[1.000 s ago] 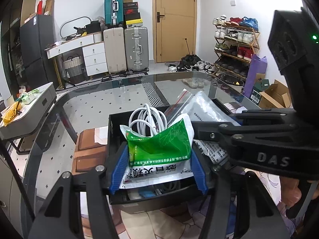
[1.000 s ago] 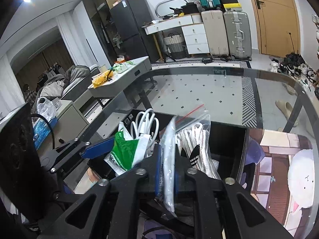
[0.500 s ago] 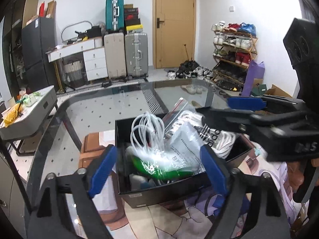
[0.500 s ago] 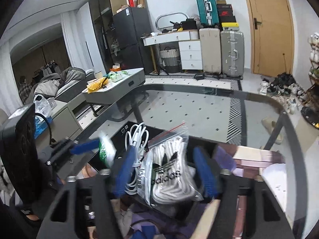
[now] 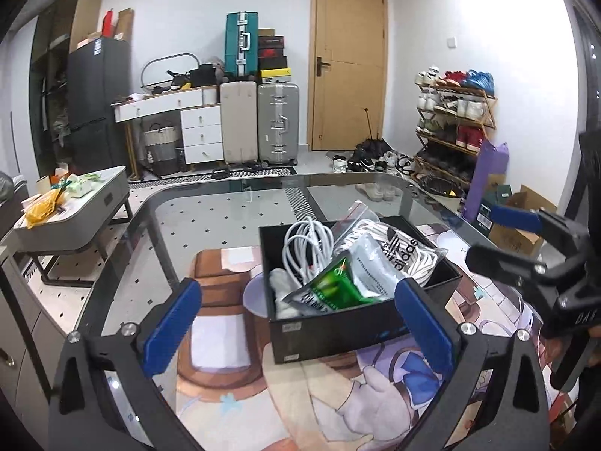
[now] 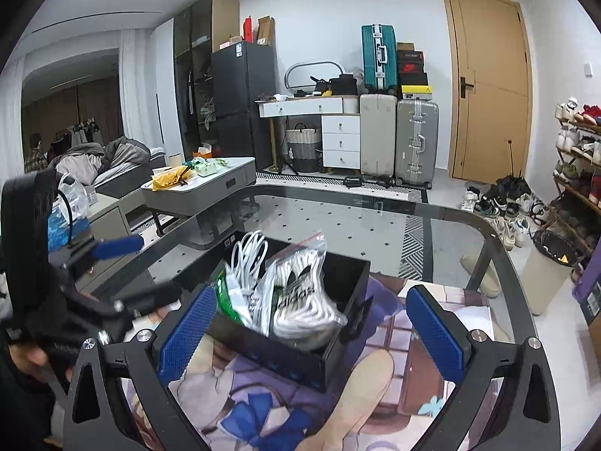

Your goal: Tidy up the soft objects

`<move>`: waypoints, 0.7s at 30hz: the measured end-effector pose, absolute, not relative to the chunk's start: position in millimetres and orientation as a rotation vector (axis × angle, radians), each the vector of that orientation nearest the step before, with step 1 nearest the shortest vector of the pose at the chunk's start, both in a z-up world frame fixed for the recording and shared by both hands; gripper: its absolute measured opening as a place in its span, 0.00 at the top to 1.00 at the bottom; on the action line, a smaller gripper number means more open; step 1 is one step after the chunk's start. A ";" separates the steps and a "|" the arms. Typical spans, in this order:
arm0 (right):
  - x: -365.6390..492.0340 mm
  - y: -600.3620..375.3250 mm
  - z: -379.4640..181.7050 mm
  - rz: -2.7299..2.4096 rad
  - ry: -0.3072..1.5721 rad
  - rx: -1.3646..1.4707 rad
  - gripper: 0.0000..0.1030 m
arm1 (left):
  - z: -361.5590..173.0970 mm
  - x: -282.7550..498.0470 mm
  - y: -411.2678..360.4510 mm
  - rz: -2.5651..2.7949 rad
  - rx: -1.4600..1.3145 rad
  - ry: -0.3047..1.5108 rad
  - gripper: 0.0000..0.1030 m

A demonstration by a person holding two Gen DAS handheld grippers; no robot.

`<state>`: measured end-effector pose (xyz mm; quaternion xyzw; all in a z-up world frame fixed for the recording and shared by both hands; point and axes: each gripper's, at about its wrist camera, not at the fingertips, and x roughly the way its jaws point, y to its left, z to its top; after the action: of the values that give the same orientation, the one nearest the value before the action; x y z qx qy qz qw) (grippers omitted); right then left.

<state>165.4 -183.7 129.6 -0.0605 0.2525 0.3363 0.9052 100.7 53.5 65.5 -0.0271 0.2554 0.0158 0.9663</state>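
The left gripper (image 5: pixel 298 321) stands with its jaws wide; they have just been opening, and nothing lies between the blue pads (image 5: pixel 171 325), which sit short of the box and clear of it. The black box (image 5: pixel 338 332) rests on a printed mat (image 5: pixel 233 398) on the glass table (image 5: pixel 210 218). Inside the box, at its left end, a white soft item (image 5: pixel 281 289) lies low against the wall. Beside it a coil of white cable (image 5: pixel 308 242) stands upright. In front of the cable a green and white packet (image 5: pixel 332 287) lies tilted, leaning toward the near wall. To the right a clear zip bag of white cord (image 5: pixel 398 251) with a black printed logo rests against the packet and reaches the right wall. In the right wrist view the same box (image 6: pixel 338 357) sits between and beyond the pads, with the cable (image 6: pixel 249 253), packet (image 6: pixel 225 297) and bag (image 6: pixel 300 297) all inside it. The right gripper (image 6: pixel 311 332) also has its jaws wide; they have just been opening, and the pads (image 6: pixel 434 329) touch nothing. At the far left of that view a hand (image 6: pixel 28 362) holds the left gripper's handle.
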 end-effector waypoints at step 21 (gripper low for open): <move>133.2 -183.2 96.0 0.672 0.473 -0.151 0.01 | 38.5 82.3 61.6 0.086 -0.067 0.467 0.00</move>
<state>133.2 -183.2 96.0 -0.0732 0.2296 0.3263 0.9140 82.3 61.6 38.5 -0.0333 0.2312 0.0427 0.9714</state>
